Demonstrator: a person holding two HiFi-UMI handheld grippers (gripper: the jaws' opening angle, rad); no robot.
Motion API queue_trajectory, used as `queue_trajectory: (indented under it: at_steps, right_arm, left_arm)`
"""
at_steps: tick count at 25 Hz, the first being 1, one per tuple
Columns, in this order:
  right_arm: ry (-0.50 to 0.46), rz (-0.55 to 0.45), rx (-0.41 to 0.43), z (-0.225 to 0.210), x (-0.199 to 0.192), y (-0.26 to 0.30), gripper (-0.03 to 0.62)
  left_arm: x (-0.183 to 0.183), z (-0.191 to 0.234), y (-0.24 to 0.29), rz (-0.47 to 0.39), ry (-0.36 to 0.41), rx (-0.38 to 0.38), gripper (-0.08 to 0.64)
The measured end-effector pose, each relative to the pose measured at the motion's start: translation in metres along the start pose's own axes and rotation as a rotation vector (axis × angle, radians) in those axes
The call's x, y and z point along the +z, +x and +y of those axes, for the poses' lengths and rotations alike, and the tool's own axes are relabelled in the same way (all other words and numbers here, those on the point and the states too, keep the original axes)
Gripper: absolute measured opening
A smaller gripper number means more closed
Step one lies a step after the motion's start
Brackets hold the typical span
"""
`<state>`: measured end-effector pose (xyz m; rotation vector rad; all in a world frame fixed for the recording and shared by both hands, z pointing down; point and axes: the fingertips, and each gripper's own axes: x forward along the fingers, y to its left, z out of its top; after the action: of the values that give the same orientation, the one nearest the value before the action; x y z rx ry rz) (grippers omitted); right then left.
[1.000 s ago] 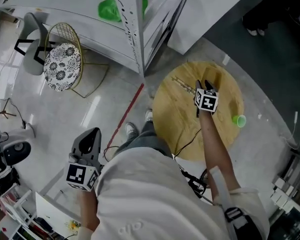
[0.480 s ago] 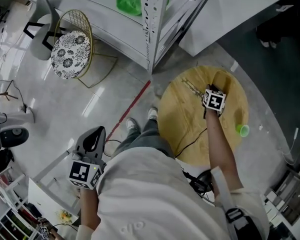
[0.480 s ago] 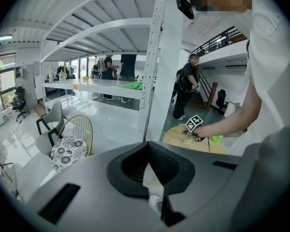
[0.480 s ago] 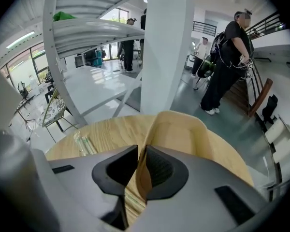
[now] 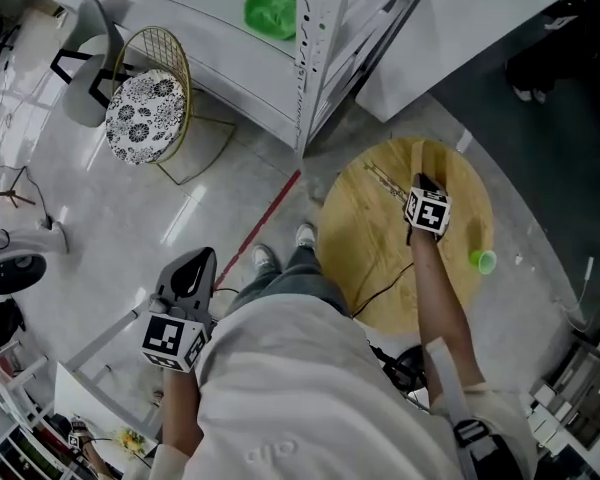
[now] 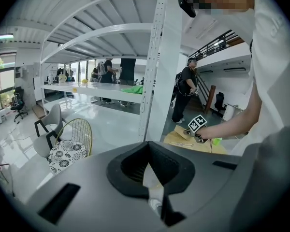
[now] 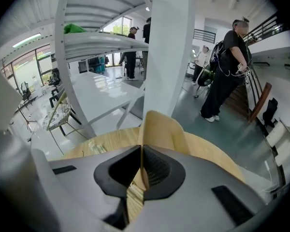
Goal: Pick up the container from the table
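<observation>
A tan thin-walled container point(image 5: 429, 161) stands on the round wooden table point(image 5: 360, 238), towards its far side. My right gripper point(image 5: 424, 182) reaches over the table to it. In the right gripper view the container's wall point(image 7: 162, 129) rises upright between the jaws of the right gripper point(image 7: 142, 173); the jaws are closing and the pads press on the wall from both sides. My left gripper point(image 5: 193, 271) hangs low at the person's left side, away from the table. In its own view the left gripper point(image 6: 152, 190) has its jaws together with nothing between them.
A small green cup point(image 5: 481, 260) stands near the table's right edge. Thin sticks point(image 5: 385, 180) lie on its left part. A white shelving post point(image 5: 315, 58) rises just behind the table. A gold wire chair point(image 5: 145, 118) stands far left. People point(image 7: 227, 66) stand beyond the table.
The right gripper's jaws have narrowed from wide open onto the container's wall. The left gripper has stayed where it was.
</observation>
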<state>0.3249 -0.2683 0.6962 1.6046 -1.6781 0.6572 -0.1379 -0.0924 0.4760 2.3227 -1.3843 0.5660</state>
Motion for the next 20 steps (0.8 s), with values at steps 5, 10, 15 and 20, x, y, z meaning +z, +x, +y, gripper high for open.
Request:
queue_trajectory:
  at_steps: [5,10,15,20]
  right_arm:
    - [0.013,-0.082,0.066,0.035,0.026,-0.044,0.041]
    - [-0.002,-0.175,0.172,0.087,0.055,-0.101,0.041]
    - [-0.053,-0.266,0.259,0.141,0.079,-0.159,0.041]
    - [-0.076,-0.355,0.352,0.185,0.1,-0.219,0.041]
  left_arm:
    - [0.008,0.005,-0.002,-0.042,0.001,-0.022,0.015]
    - [0.02,0.014,-0.002,-0.098,-0.006,-0.05,0.015]
    - [0.036,0.021,-0.001,-0.152,-0.003,-0.084,0.015]
    - [0.051,0.021,-0.003,-0.199,0.003,-0.123,0.015]
